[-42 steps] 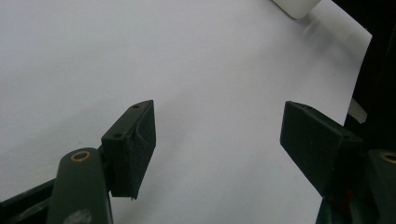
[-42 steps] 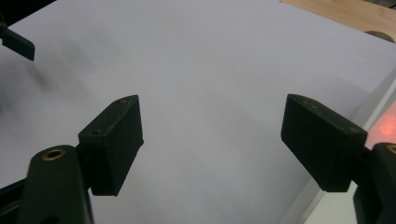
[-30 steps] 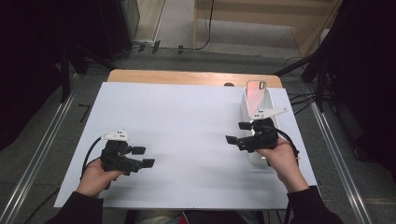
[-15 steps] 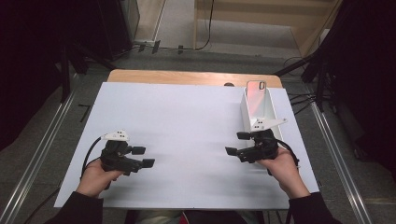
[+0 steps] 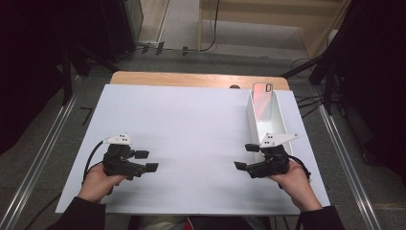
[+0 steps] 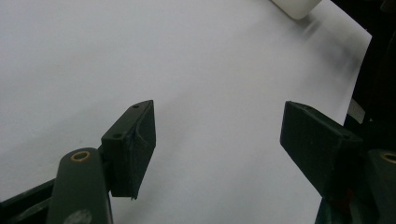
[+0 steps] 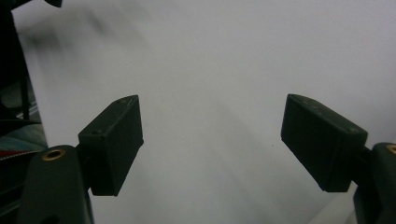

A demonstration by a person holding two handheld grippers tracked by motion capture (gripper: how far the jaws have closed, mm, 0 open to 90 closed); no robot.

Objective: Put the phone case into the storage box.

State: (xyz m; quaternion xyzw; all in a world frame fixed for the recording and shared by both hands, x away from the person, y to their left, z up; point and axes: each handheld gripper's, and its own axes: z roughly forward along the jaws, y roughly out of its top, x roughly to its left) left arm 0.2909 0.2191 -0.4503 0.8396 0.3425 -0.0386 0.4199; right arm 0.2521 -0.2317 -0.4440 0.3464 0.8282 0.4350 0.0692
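- White, narrow, open-topped plastic trough stands on the right side of the white-sheeted surface, its long axis running away from the person. Its near end lies just beside the right gripper.
- Pinkish flat slab with a small dark cut-out, possibly a phone case, leans upright at the trough's far end. What it is exactly is too small to tell.
- Thin walls and an almost bare inside suggest the trough is light and fairly stiff. The tall sides may flex inward if squeezed hard.
- Smooth plastic on a smooth sheet will probably slide at a nudge, and a shape this tall and narrow could tip sideways.
- Best hold, by my judgement, is over the top edge of one long wall near its middle, one pad inside and one outside, so that it hangs level.
- Pinching the near end wall would also serve for dragging, though the far end might swing.
- Right gripper's jaws stand apart with nothing between them, pointing across the sheet and not at the trough.
- Left gripper rests low on the left side of the surface, well apart from the trough, with its jaws likewise spread and empty.
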